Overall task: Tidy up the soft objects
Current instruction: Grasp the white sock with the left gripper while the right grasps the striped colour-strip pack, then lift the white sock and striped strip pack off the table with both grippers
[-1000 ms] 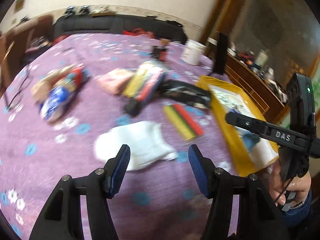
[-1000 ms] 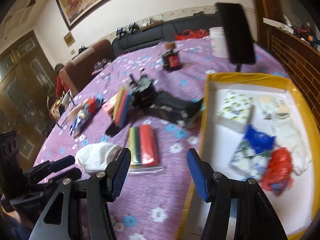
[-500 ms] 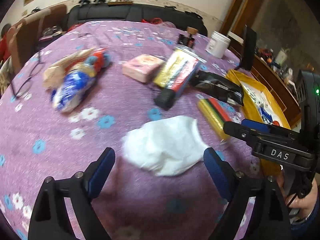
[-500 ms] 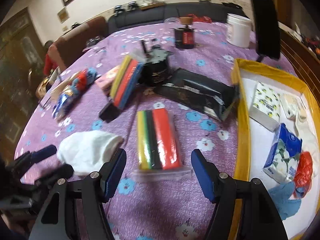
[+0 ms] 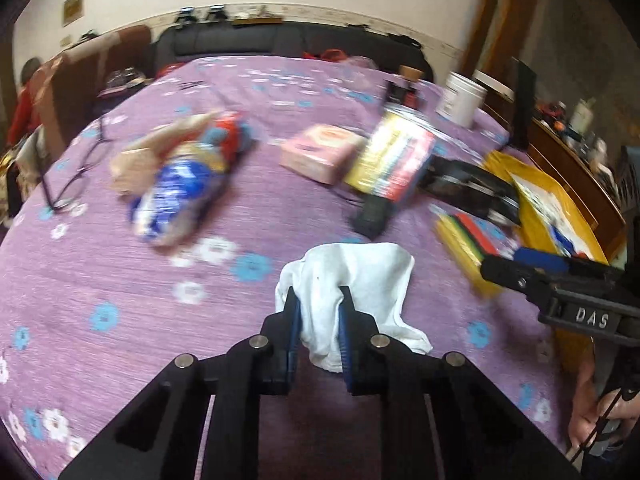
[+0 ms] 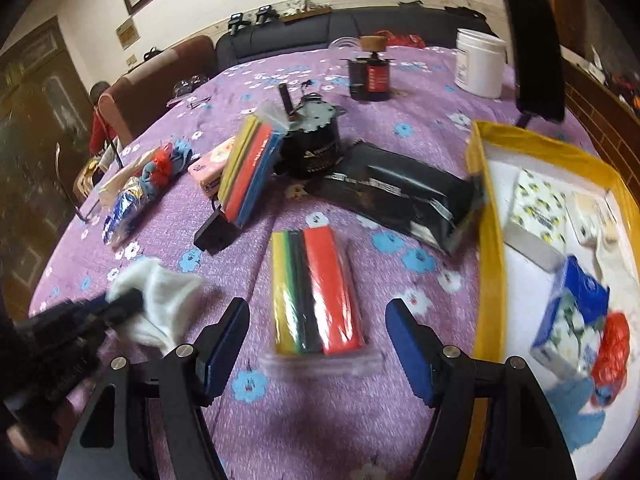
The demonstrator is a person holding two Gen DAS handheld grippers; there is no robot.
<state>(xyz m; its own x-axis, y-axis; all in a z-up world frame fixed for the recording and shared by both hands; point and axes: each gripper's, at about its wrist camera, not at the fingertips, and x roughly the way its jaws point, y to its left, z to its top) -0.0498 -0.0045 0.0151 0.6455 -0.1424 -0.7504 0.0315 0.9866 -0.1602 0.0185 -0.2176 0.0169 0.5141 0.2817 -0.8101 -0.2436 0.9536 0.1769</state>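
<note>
**Observer:** White cloth (image 5: 352,280) on the purple-clothed bench (image 5: 120,280), near edge, left of centre. Your left gripper (image 5: 318,334) has just closed: jaws pinching a bunched fold at the cloth's near side, the rest spilling far and right of them. Half a second back those jaws stood spread wide around it, nothing gripped.

**Operator:** And the right one?

**Observer:** Your right gripper (image 6: 316,344) stands spread, jaws empty and just opened a little further. Striped foam pack (image 6: 314,292) lies flat on the bench between and just beyond them, long axis running near-to-far, in line with the jaws' reach. No contact yet that I can see.

**Operator:** Where does the cloth go?

**Observer:** Likely the yellow tray (image 6: 486,216), far right of the cloth, already holding tissue packs and other soft bits. So the cloth must travel rightward, across the foam pack and past your right gripper. Left hand has it; the right hand is nearer the tray. Mind the crossing.

**Operator:** Anything else changed?

**Observer:** Both views sit closer to the bench than a second ago. The cloth's shape differs: it lay spread and flat then, now it is gathered up into a ridge at the jaws. The foam pack looks unmoved, the pink box (image 5: 320,152) and the black pouch (image 6: 396,200) likewise.
</note>
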